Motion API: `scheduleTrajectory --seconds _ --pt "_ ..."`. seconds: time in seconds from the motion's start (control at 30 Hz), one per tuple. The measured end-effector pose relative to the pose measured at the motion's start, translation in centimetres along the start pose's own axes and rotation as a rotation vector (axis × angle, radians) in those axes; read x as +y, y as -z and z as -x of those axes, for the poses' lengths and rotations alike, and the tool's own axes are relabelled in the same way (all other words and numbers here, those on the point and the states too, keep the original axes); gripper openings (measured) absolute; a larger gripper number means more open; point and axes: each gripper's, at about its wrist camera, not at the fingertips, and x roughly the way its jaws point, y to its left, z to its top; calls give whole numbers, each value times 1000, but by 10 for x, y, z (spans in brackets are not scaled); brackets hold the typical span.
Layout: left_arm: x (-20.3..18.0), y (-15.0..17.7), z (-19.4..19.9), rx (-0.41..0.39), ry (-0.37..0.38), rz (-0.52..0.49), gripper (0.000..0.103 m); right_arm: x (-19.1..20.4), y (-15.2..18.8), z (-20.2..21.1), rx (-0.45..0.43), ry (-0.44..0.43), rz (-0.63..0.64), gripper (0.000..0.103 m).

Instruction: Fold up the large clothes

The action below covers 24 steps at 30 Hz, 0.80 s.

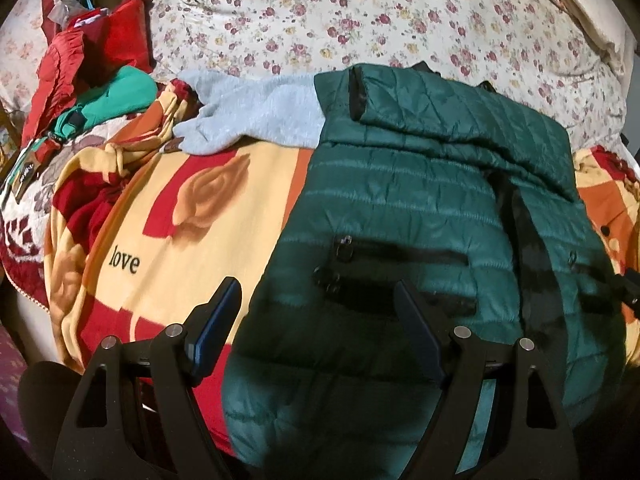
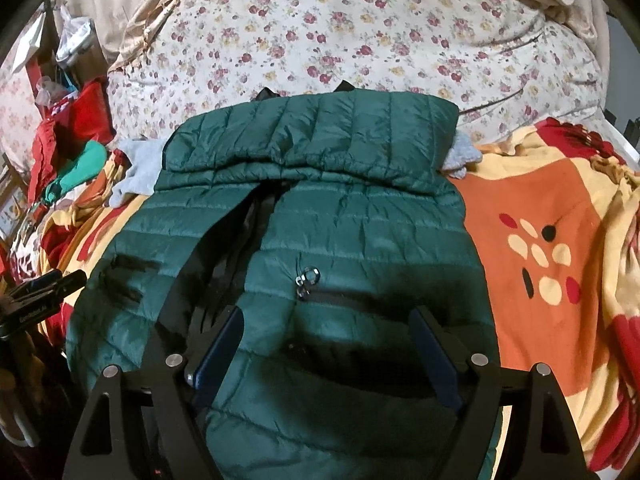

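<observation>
Jaws wide, empty — left gripper (image 1: 318,320), right gripper (image 2: 326,344) over green jacket (image 2: 320,232); grey garment (image 1: 256,116) far left, blanket (image 2: 536,248) right.

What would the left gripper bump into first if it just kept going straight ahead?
Most likely the green quilted jacket. The left gripper is open and points over the jacket's lower front, near a zip pocket, with nothing between. How high it hangs above the fabric is hard to judge.

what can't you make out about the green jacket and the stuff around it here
- Green puffer jacket hem: both views, cut off by the bottom edge behind the gripper fingers.
- Grey garment: middle hidden under the jacket.
- Tag print: left wrist view, too small.
</observation>
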Motion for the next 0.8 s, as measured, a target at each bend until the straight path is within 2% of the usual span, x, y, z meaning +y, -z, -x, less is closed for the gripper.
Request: scheduleTrajectory --seconds 0.47,0.57,0.7,0.8 --pt "6 18 -7 60 5 -11 79 -31 24 7 89 7 -39 82" --pt "19 21 -11 93 65 52 79 -40 28 11 127 -10 -48 82" --pt "41 26 -20 147 148 186 79 -57 35 19 161 11 -72 83" --pt "49 28 -24 169 165 231 79 -76 39 19 193 17 -122 86"
